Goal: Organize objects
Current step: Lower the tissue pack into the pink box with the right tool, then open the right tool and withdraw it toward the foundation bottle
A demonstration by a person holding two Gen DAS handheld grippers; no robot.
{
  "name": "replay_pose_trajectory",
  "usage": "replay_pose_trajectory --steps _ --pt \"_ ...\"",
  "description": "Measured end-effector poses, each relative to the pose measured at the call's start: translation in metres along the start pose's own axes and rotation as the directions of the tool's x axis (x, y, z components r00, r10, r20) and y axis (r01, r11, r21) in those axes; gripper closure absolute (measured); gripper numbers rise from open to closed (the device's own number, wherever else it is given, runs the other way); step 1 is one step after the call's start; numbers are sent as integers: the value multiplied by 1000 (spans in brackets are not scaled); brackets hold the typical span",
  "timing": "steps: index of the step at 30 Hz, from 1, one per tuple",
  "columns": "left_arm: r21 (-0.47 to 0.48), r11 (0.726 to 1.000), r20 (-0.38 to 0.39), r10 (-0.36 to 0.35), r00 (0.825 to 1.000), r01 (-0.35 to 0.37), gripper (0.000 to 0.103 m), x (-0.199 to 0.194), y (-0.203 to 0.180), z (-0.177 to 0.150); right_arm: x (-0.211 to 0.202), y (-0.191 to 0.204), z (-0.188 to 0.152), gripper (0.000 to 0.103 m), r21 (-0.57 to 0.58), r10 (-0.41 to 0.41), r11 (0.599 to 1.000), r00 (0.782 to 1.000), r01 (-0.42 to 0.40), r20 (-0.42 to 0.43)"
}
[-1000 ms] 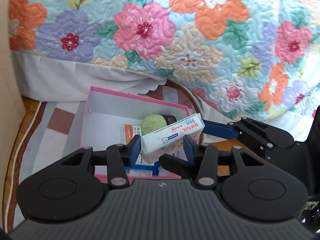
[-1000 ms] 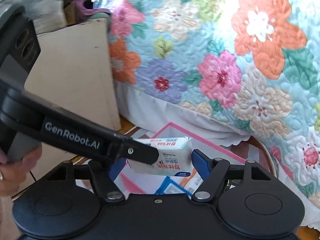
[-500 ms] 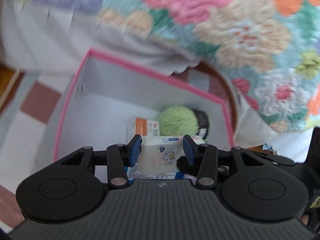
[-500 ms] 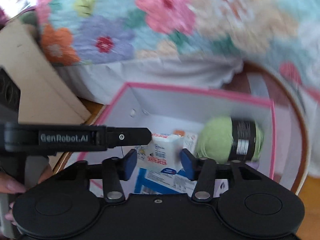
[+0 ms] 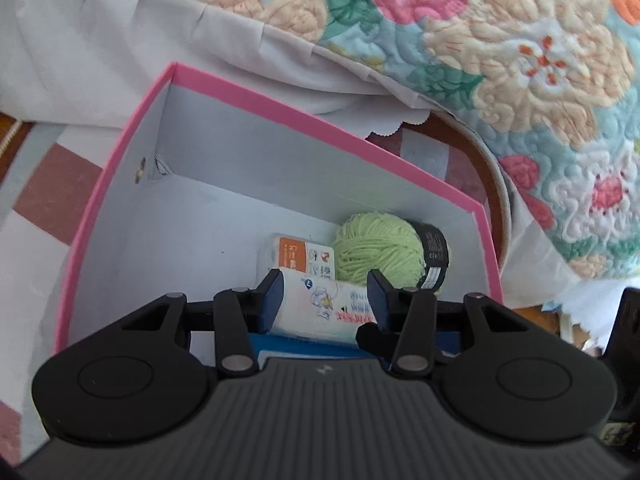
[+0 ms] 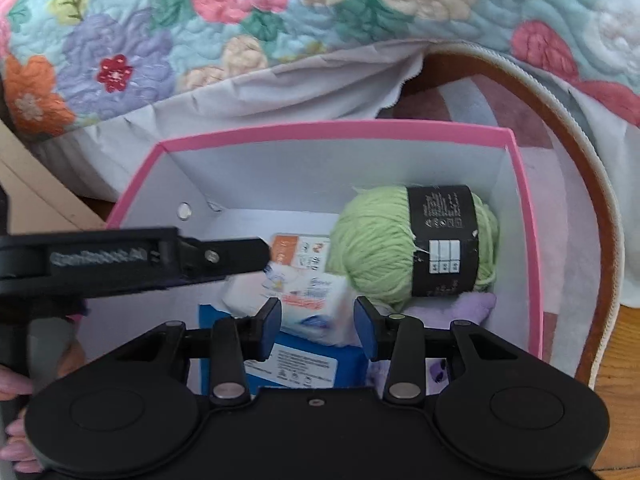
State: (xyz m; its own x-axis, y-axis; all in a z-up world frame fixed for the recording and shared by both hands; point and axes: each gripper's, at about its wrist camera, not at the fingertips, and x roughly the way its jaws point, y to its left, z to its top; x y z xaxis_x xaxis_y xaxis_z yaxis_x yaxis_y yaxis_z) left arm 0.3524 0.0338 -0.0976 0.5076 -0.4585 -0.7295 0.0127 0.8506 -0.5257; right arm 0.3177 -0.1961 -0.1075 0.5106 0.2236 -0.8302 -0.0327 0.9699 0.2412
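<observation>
A pink-rimmed box [image 5: 120, 152] [image 6: 332, 130] with white inside walls stands on the rug. Both grippers reach into it. A white packet with blue and red print [image 5: 324, 306] [image 6: 308, 300] sits between the fingers of my left gripper [image 5: 326, 298] and of my right gripper [image 6: 318, 318]; both look a little open around it, the packet resting on a blue box [image 6: 296, 360]. A green yarn ball with a black label [image 5: 380, 252] [image 6: 416, 240] and an orange-and-white packet [image 5: 298, 256] [image 6: 300, 250] lie behind it.
A flowered quilt [image 5: 500, 40] [image 6: 280, 8] with a white hem hangs behind the box. A checked round rug [image 5: 60, 184] lies underneath, wood floor [image 6: 616, 360] to the right. A purple soft item [image 6: 464, 308] lies in the box's right corner. A cardboard panel [image 6: 24, 192] stands left.
Both grippers have gone down into the pink box with the white packet. The packet now rests on the blue box and the fingers have loosened around it.
</observation>
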Motion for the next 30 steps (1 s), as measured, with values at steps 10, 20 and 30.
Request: replay_pose_trajectory --steps 10,20,30 --pt "81 989 -74 131 989 -125 48 -40 -14 -22 -33 10 -18 54 -69 47 997 995 -41 92" --pt "142 977 -50 166 985 -158 46 -110 -25 -36 -94 26 -27 42 -102 92 992 985 -78 145" --pt "212 951 -29 237 971 -225 45 -191 -53 -51 -176 60 -33 36 -209 121 974 976 -82 180"
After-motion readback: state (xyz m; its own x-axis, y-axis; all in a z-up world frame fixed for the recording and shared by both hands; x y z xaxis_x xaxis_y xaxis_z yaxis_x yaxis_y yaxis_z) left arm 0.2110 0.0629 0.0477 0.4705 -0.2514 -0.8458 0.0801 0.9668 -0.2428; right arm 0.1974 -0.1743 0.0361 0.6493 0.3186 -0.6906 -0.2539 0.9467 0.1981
